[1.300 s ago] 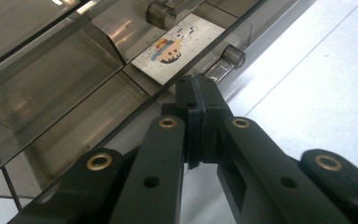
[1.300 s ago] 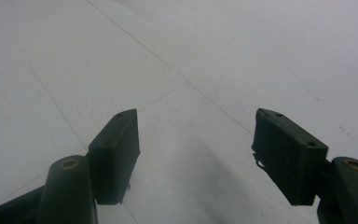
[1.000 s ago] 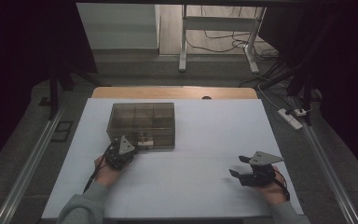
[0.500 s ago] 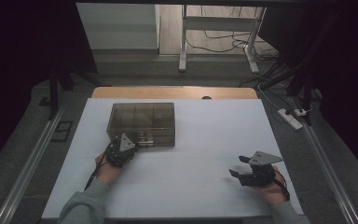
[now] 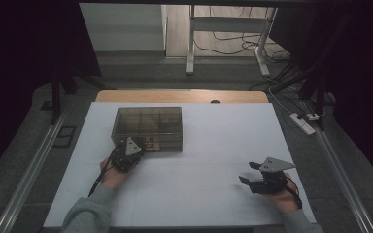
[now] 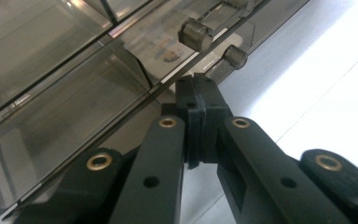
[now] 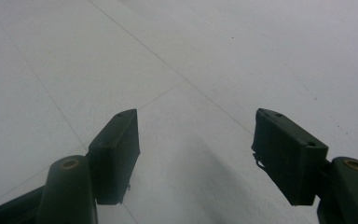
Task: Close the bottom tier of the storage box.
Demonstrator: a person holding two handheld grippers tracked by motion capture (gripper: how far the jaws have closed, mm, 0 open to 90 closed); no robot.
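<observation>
Nearest to me, at the lower right of the high view, my right hand-held gripper rests low over the bare white counter with its jaws parted and nothing between them — its own view shows the two black pads apart with plain white surface beyond. It is well apart from the work.

Farther in, left of centre in the high view, my left hand-held gripper sits at the near edge of the smoky clear box. In the left gripper view its jaws are pressed together, tips right at the front rim of the box, just beneath two small round knobs of the latch. Whether a thin lip of the lid is pinched between the pads I cannot tell; they look closed on themselves.

The box itself lies flat at the upper left of the counter, lid down as far as I can judge. Dividers split it into compartments — through the tinted plastic something pale and printed shows in the near one, too blurred to name; the rest look empty.

My reading: opening the box has barely begun. The latch is yet to be undone, the lid yet to be raised.
</observation>
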